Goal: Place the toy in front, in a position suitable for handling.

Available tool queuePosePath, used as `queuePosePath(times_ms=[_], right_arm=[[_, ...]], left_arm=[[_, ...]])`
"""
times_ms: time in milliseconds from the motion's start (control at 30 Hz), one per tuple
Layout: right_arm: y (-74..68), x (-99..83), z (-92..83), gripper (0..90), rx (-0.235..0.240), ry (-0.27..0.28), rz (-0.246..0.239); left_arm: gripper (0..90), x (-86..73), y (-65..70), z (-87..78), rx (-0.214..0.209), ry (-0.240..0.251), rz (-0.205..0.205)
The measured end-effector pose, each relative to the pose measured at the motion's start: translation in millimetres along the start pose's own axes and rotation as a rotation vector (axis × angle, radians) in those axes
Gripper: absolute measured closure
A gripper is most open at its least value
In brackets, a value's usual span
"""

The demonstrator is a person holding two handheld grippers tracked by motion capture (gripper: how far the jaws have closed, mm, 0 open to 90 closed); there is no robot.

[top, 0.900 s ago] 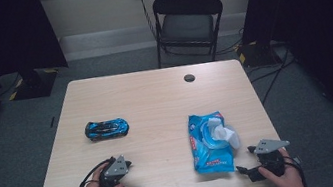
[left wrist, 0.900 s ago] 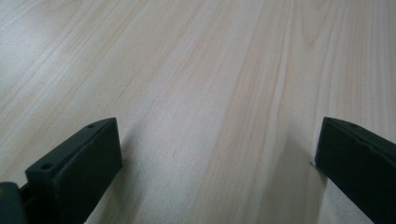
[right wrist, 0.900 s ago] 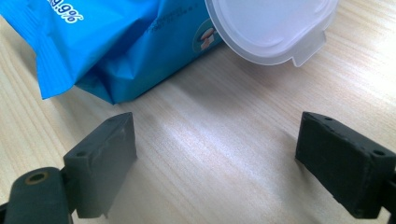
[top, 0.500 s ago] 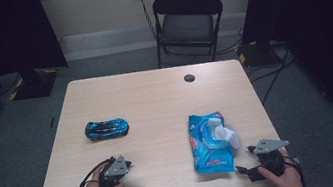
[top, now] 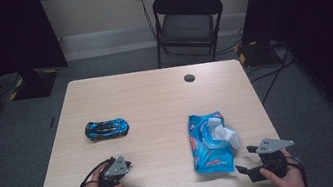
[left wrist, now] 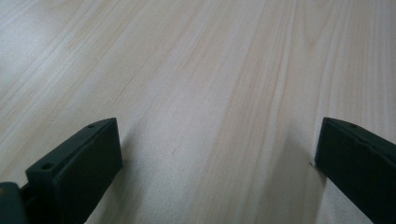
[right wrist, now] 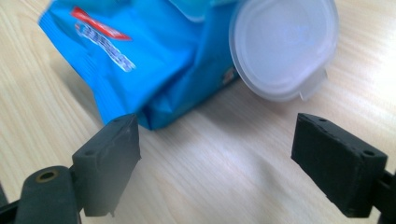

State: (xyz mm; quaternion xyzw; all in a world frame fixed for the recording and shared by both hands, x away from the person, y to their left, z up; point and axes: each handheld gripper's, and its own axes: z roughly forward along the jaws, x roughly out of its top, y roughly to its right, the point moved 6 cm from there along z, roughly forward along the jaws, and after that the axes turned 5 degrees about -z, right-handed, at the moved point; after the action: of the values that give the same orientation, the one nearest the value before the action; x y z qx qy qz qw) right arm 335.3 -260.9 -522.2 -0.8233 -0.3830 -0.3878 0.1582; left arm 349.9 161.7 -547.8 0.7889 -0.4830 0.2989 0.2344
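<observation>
The right gripper [top: 251,165] rests near the table's [top: 156,105] front edge at about five o'clock, jaws spread wide with nothing between them. Straight ahead of it lies the blue pack of wet wipes [top: 207,142], just beside the jaw tips but not touching. From the right gripper view the pack's [right wrist: 140,60] near corner sits close to one jaw, and the clear plastic lid [right wrist: 284,46] stands flipped open.

The step in hand looks like a reach for the wipes. To do it well, I would steady the soft pack first, then come at the opening from above and pinch only the loose white tissue [top: 221,133] sticking out of it, not the foil body, which would crumple and lift with the pull. The open lid should be kept clear of the jaws.

The left gripper [top: 128,180] sits at about seven o'clock, released, with bare wood between its jaws. The blue toy car [top: 106,129] is well apart at nine o'clock.

As for containers, the pack is the only one: open, a tissue poking up through the slot; how full it is I cannot tell.
</observation>
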Motion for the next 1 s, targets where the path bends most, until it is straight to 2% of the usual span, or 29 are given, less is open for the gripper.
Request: queuePosePath(times_ms=[67,133,167,200,233,333,467,567,633,700,733,867,900,1000], right_arm=[[-3.8,4.4,-0.1,14.4,0.013,0.017,0.004],[-6.8,7.5,0.8,14.3,0.017,0.022,0.002],[-9.8,11.0,2.0,14.4,0.026,0.035,0.009],[-10.3,12.2,2.7,14.4,0.028,0.039,0.008],[-10.3,12.2,2.7,14.4,0.028,0.039,0.008],[-15.4,15.9,6.0,14.5,0.033,0.036,0.008],[-19.1,17.5,9.1,14.9,0.036,0.029,0.009],[-21.8,18.3,10.3,16.0,0.053,0.030,0.013],[-24.1,19.0,12.0,16.1,0.053,0.023,0.003],[-24.6,19.3,12.9,16.1,0.048,0.017,-0.005],[-24.6,19.3,12.9,16.1,0.048,0.017,-0.005],[-26.5,21.1,14.3,16.6,0.048,0.017,-0.016],[-27.3,21.7,14.4,16.6,0.050,0.020,-0.015],[-29.6,23.2,14.1,16.7,0.057,0.024,-0.018]], left_arm=[[0.0,0.7,0.9,-0.3,0.001,-0.012,-0.003],[8.3,2.2,2.1,-1.4,0.002,-0.014,0.001],[17.0,4.0,3.2,-3.0,-0.003,-0.012,0.005],[20.2,7.0,4.7,-3.8,-0.021,0.000,0.002],[16.9,7.0,4.7,-3.8,-0.021,0.000,0.002],[15.9,13.2,7.8,-3.1,-0.017,0.008,0.009],[15.8,39.2,21.3,-0.2,-0.038,0.045,0.064],[15.7,50.5,27.5,4.1,-0.051,0.059,0.067],[15.7,65.3,37.7,14.1,-0.066,0.052,0.107],[15.8,73.5,44.3,22.8,-0.085,0.051,0.120],[15.8,73.5,44.3,22.8,-0.085,0.051,0.120],[15.9,86.1,56.7,42.5,-0.104,0.022,0.154],[15.9,87.3,57.8,44.4,-0.099,0.020,0.164],[15.9,88.1,58.7,45.3,-0.107,0.017,0.161]])
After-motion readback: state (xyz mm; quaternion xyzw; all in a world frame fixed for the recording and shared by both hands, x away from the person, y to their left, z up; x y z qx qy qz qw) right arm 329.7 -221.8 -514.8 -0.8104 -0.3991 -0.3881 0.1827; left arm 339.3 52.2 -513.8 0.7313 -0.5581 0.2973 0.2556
